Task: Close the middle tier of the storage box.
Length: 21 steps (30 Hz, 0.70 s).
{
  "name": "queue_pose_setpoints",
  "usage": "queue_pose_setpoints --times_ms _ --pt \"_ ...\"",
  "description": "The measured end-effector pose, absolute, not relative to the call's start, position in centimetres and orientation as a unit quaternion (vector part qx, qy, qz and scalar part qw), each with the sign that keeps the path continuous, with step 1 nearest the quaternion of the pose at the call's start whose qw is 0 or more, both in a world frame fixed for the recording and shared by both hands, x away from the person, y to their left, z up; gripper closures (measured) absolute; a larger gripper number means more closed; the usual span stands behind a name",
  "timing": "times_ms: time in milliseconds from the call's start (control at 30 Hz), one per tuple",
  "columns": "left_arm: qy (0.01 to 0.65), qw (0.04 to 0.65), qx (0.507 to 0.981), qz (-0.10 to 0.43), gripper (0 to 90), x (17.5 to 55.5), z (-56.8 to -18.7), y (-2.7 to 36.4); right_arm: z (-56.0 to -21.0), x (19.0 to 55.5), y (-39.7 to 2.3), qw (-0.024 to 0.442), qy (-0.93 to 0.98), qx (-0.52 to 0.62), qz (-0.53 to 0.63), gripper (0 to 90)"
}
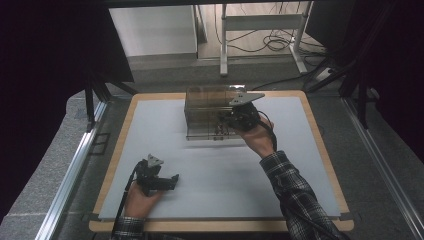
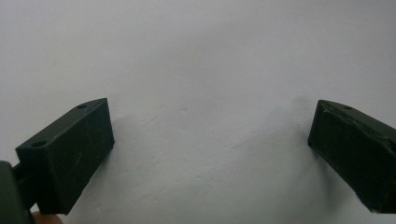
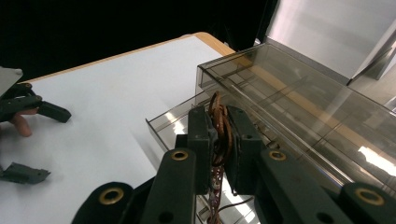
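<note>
Bracelet, a coppery looped chain, is being pinched between the jaws of the right claw, which is clenched on it just above the open drawer of the smoky clear organizer at the far middle of the counter. Left claw is resting released on the white mat near the counter's front edge, well apart from the organizer, its jaws spread wide with nothing between them. To do this step well, the right claw is best kept firmly closed while the dangling loops are being guided over the drawer's low front wall, so that no link snags on the rim, and loosened only once the chain is hanging inside the tray. Right gripper view is resolving the chain, the drawer pulled out and the organizer's compartments; high view is giving the layout, with the right hand covering the grip. Left gripper view is showing its two black jaws over bare mat.
</note>
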State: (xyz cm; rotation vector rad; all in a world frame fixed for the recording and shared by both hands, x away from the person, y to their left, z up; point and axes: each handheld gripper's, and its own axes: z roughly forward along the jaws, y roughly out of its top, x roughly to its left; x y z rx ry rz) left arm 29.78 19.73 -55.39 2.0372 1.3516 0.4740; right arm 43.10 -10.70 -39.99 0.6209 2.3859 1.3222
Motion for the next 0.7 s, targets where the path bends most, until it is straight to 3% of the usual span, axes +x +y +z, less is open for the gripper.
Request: queue_pose_setpoints --times_ms 700 --pt "0.514 0.320 0.775 0.180 0.7 29.8 -55.4 19.7 -41.7 45.3 -9.1 0.171 0.840 0.230 0.462 80.6"
